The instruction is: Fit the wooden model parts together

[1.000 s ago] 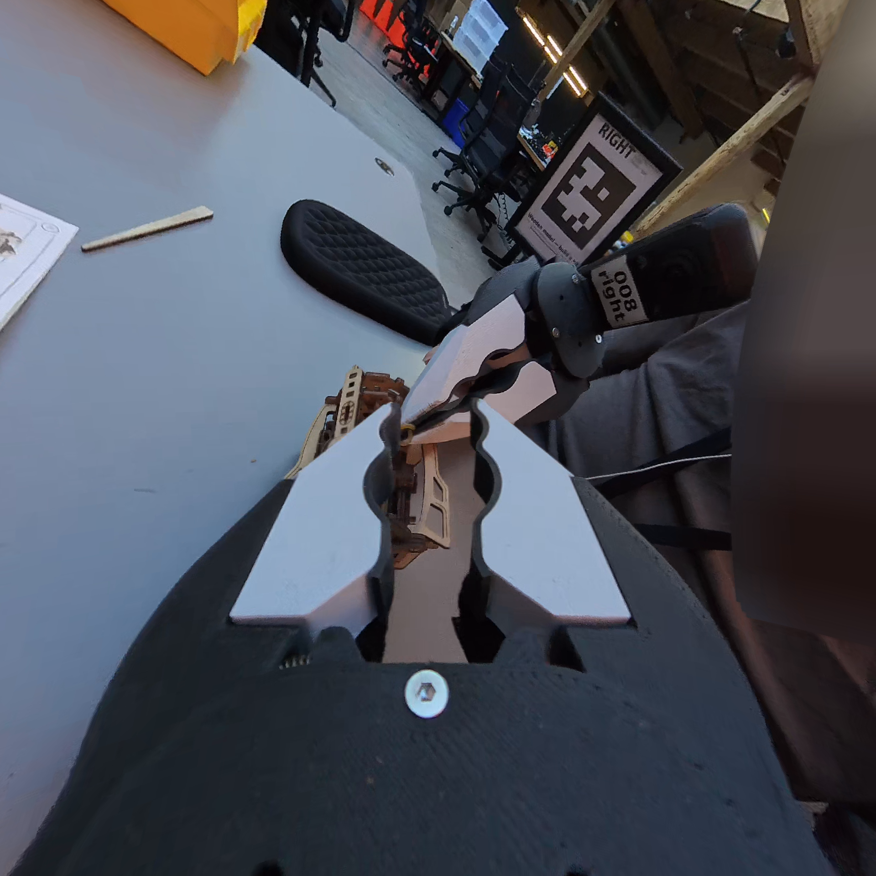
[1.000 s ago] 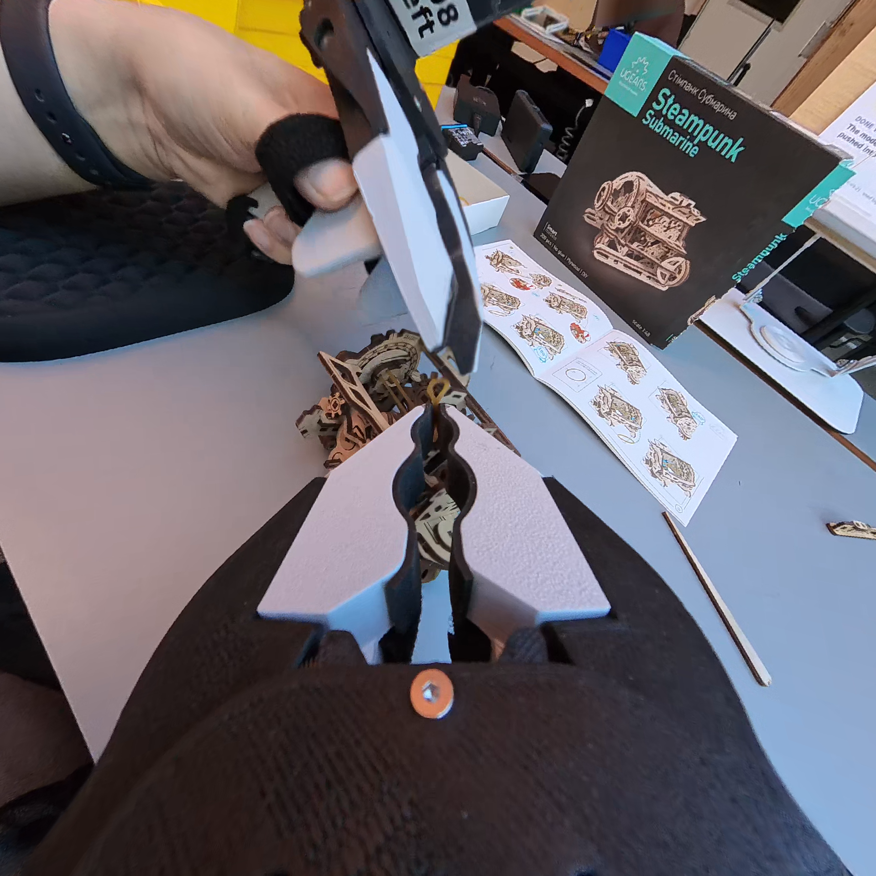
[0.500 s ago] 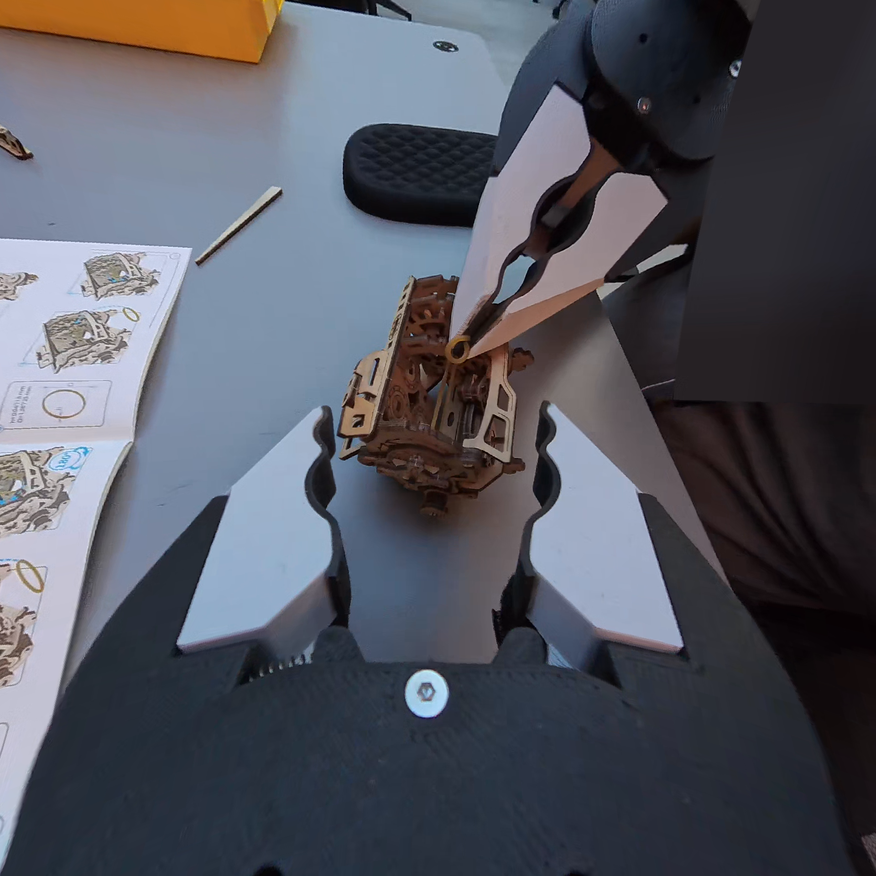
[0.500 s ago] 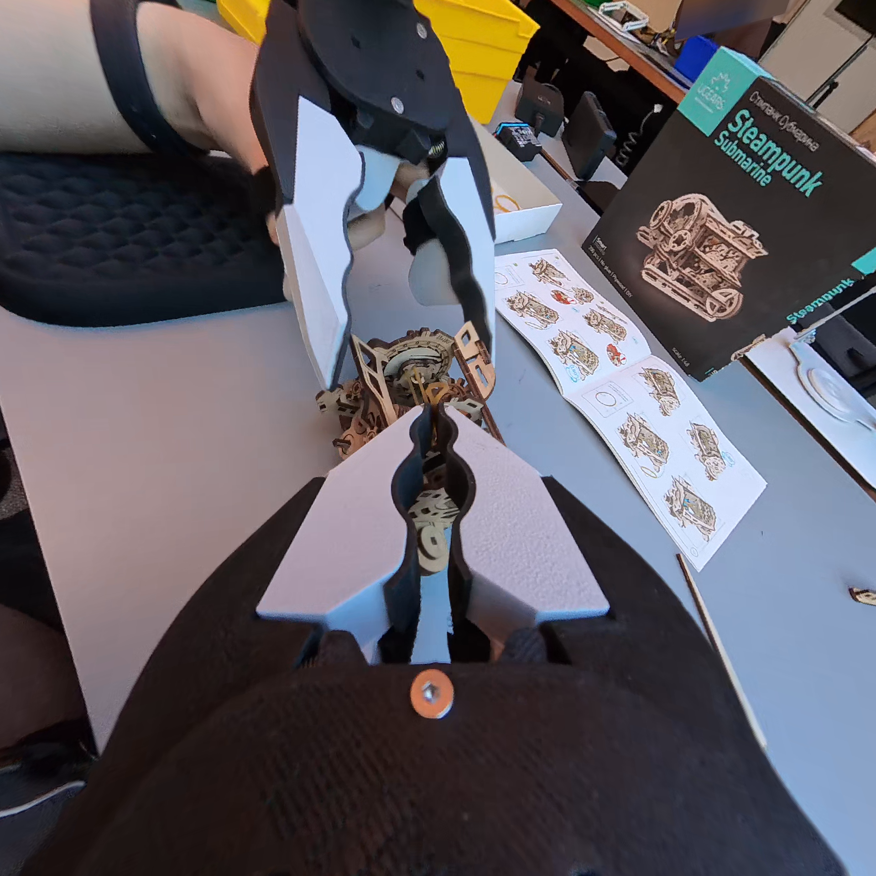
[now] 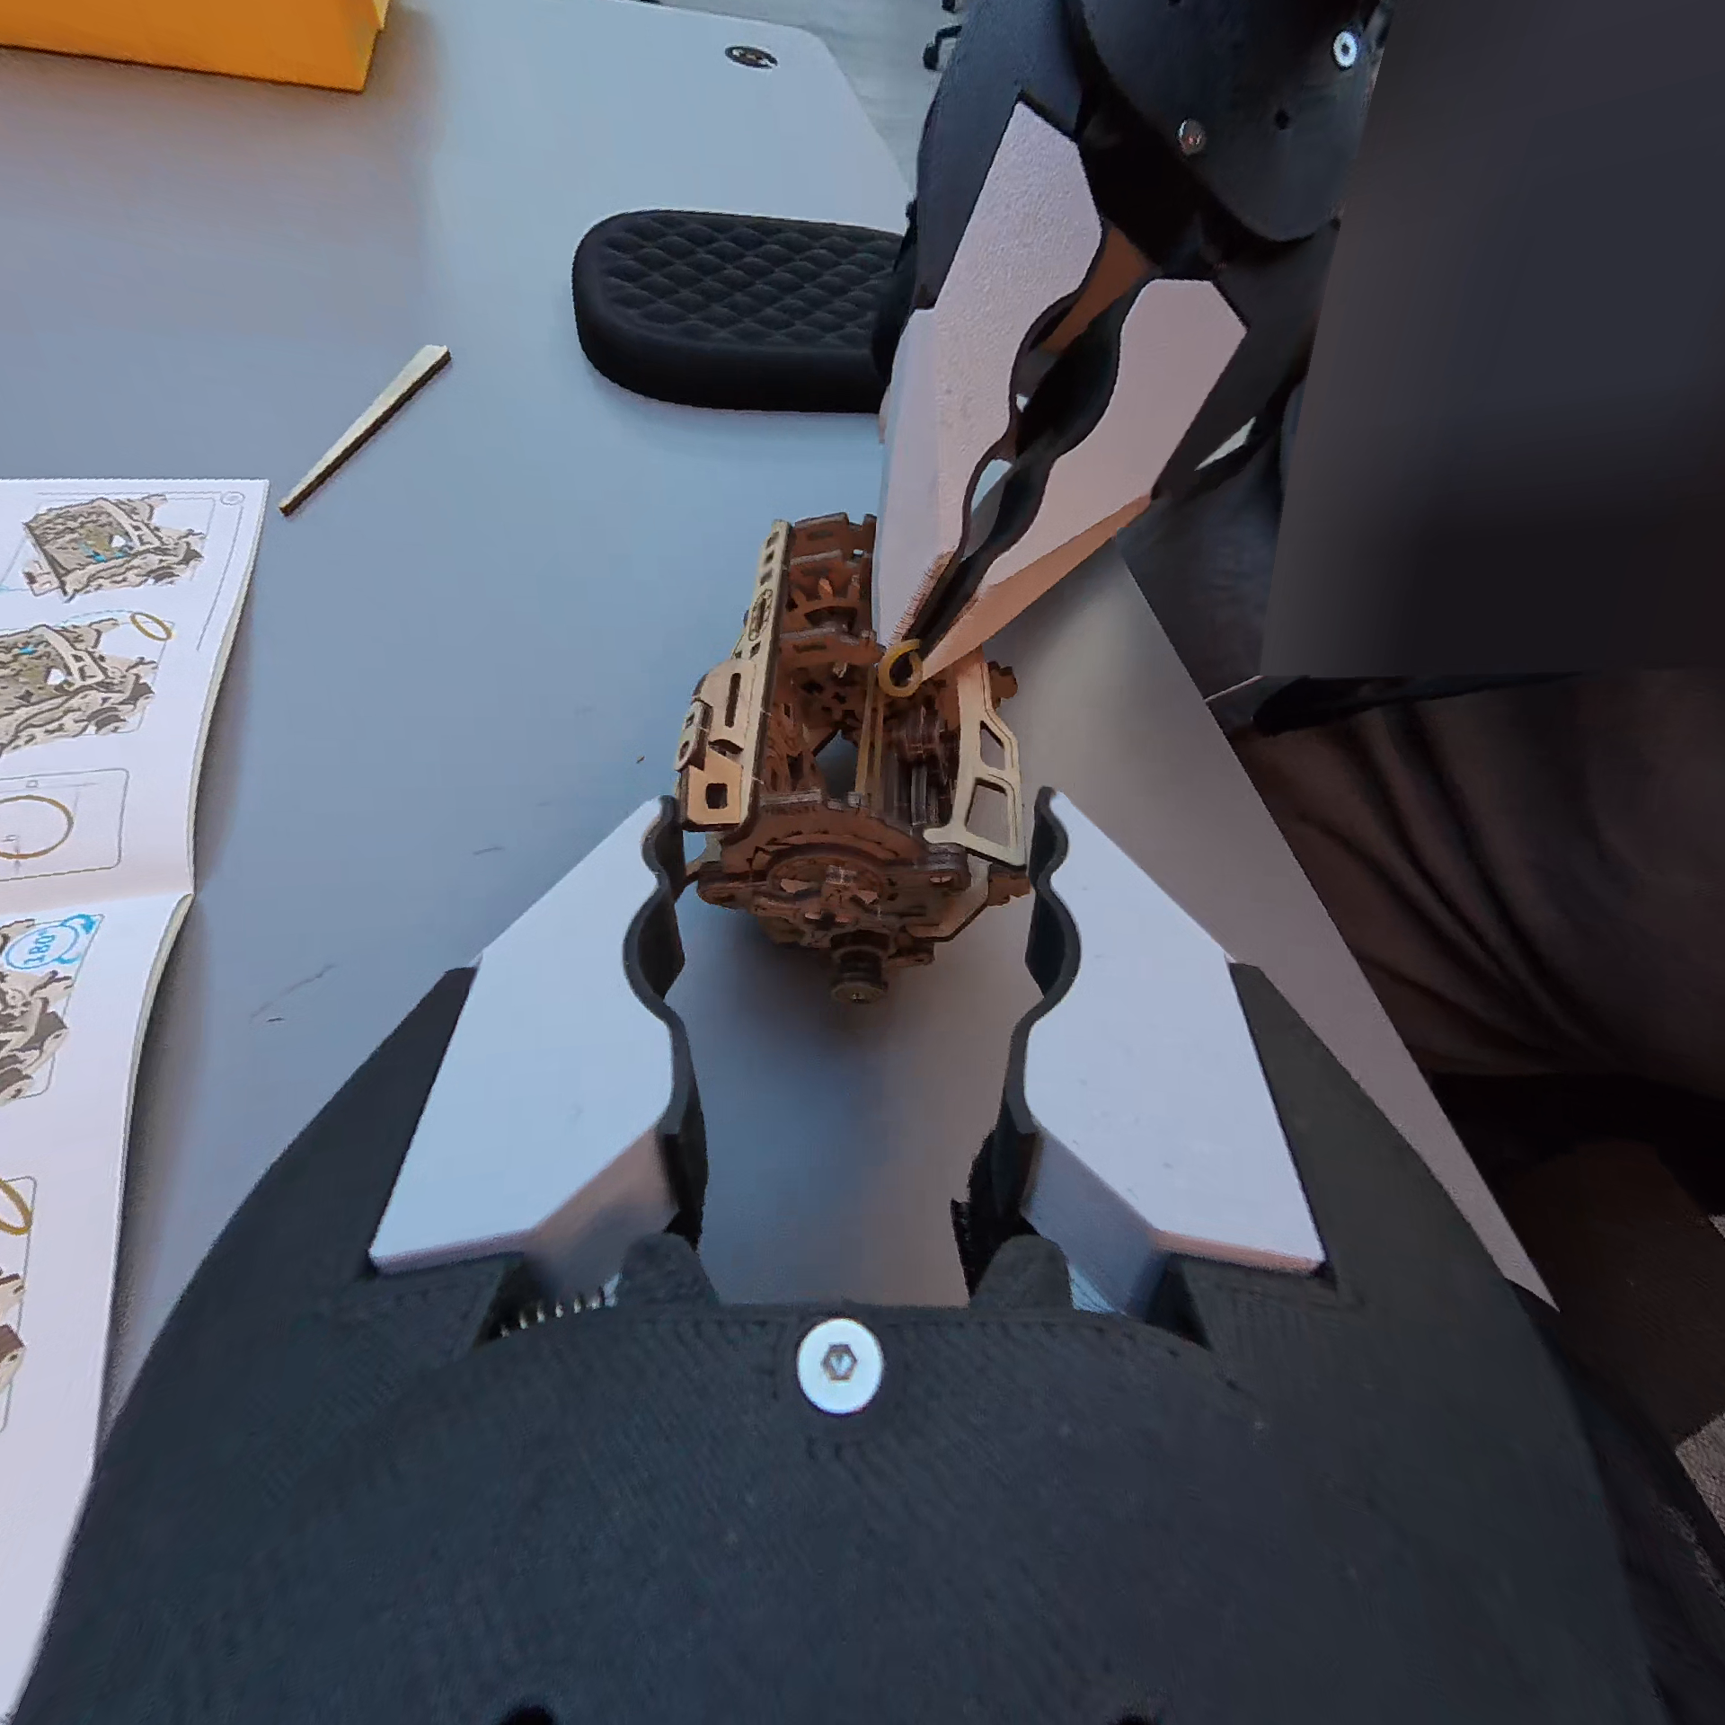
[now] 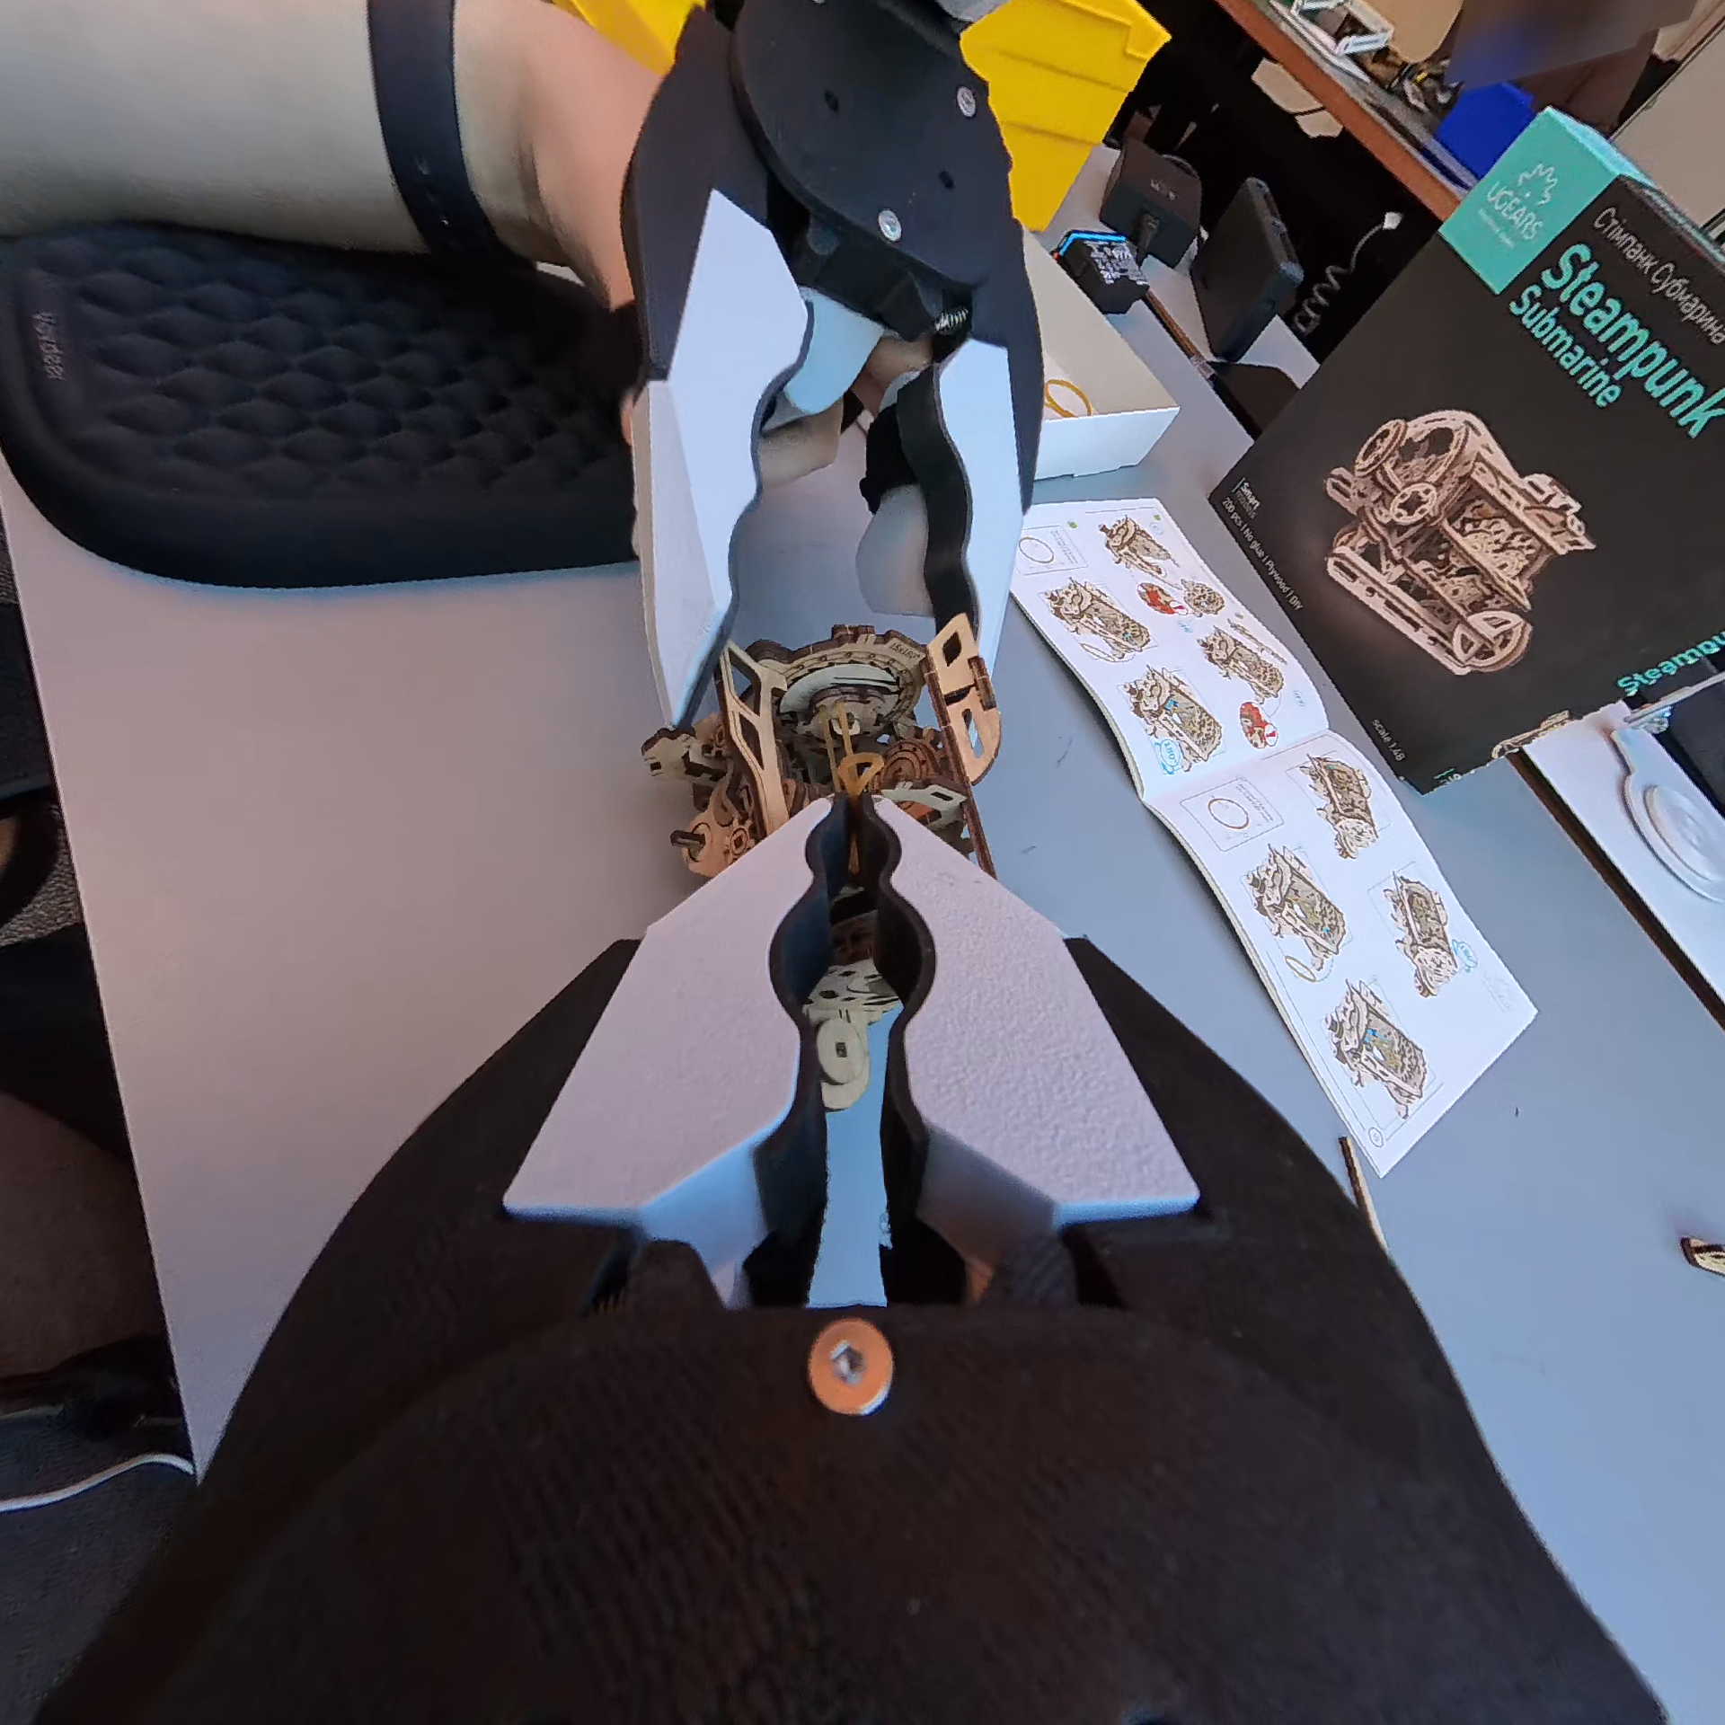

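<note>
The wooden model [image 5: 821, 747], a brown laser-cut gear mechanism, stands on the grey table [image 5: 467, 653] near its right edge. My left gripper [image 5: 849, 831] is open, its fingertips on either side of the model's near end; I cannot tell if they touch it. My right gripper [image 5: 919, 653] comes down from the upper right, shut on a small yellow rubber band [image 5: 901, 670] at the model's top. In the right wrist view the right gripper [image 6: 851, 812] pinches the band [image 6: 851, 770], stretched into the model [image 6: 747, 747], with the open left gripper [image 6: 831, 672] beyond it.
An open instruction booklet [image 5: 84, 747] lies left of the model and a thin wooden stick [image 5: 369, 429] behind it. A black padded wrist rest [image 5: 737, 308] lies at the back. The model's dark box [image 6: 1493, 467], a white tray [image 6: 1101, 420] and yellow bins [image 6: 1055, 84] stand beyond. Left and right tips are no more than a few centimetres apart.
My left gripper, shut on the model a second ago, has opened and let it go; it now straddles the model on the table. My right gripper stays shut on the rubber band.
</note>
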